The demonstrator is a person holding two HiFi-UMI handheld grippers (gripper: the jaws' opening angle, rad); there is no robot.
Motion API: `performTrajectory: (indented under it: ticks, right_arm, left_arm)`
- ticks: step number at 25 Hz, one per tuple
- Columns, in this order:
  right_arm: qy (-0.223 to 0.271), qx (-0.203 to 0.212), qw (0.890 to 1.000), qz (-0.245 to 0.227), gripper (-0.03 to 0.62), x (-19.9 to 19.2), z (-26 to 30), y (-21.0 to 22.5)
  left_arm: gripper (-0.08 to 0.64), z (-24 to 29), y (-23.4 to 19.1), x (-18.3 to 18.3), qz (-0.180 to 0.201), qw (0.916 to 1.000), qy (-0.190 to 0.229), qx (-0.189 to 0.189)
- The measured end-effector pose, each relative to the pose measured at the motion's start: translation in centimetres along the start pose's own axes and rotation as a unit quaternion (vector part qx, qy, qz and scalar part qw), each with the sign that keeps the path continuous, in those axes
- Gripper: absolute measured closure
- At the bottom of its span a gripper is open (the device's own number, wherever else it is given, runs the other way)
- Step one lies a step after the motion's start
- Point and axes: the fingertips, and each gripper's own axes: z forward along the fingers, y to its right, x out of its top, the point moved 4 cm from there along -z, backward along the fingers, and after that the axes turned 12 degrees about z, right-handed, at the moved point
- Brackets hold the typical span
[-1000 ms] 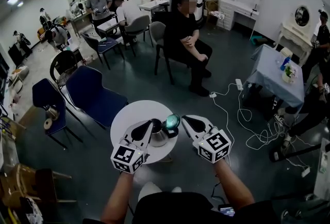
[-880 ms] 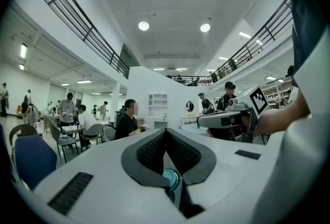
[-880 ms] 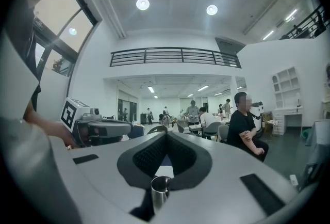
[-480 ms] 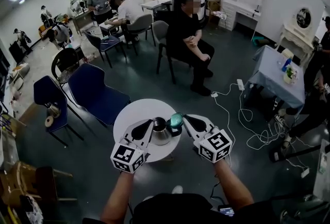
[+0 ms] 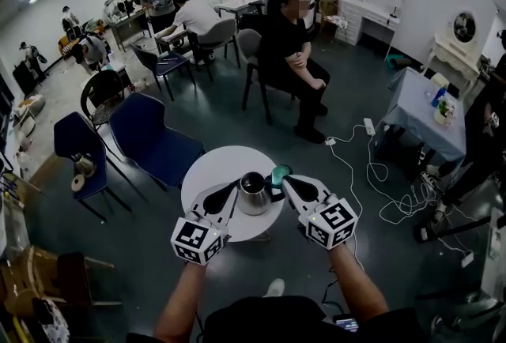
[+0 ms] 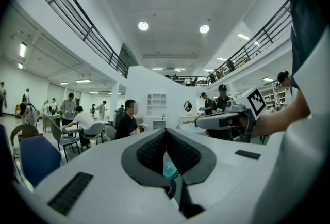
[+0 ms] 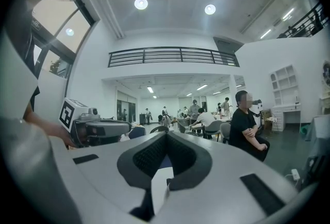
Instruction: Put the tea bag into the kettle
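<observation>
A steel kettle stands on the round white table in the head view. Just behind it to the right is a teal tea bag packet. My left gripper points at the kettle's left side with its tips pressed together and nothing between them. In the left gripper view the teal packet shows through the slit under the shut tips. My right gripper is shut too, and its tips are right beside the teal packet. Whether they touch it is unclear. The right gripper view shows only white table under its tips.
Blue chairs stand left of the table. A seated person in black is beyond it. White cables and a power strip lie on the floor to the right, near a cloth-covered table. More people sit at desks in the back.
The view has shifted, so the table sits slightly higher and further right. My right gripper's tips have closed in on the teal packet. Kettle and packet keep their places on the table.
</observation>
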Motion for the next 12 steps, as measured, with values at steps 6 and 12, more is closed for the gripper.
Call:
performTrajectory:
  ticks: [6, 12]
  right_arm:
    - [0.001, -0.008, 1.000, -0.004, 0.576, -0.4, -0.2, -2.4]
    - [0.003, -0.016, 1.000, -0.006, 0.576, -0.4, -0.9, -4.1]
  left_arm:
    - [0.545, -2.3, -0.3, -0.3, -0.006, 1.0000, 0.002, -0.006]
    - [0.545, -4.1, 0.1, -0.1, -0.008, 0.9999, 0.004, -0.013]
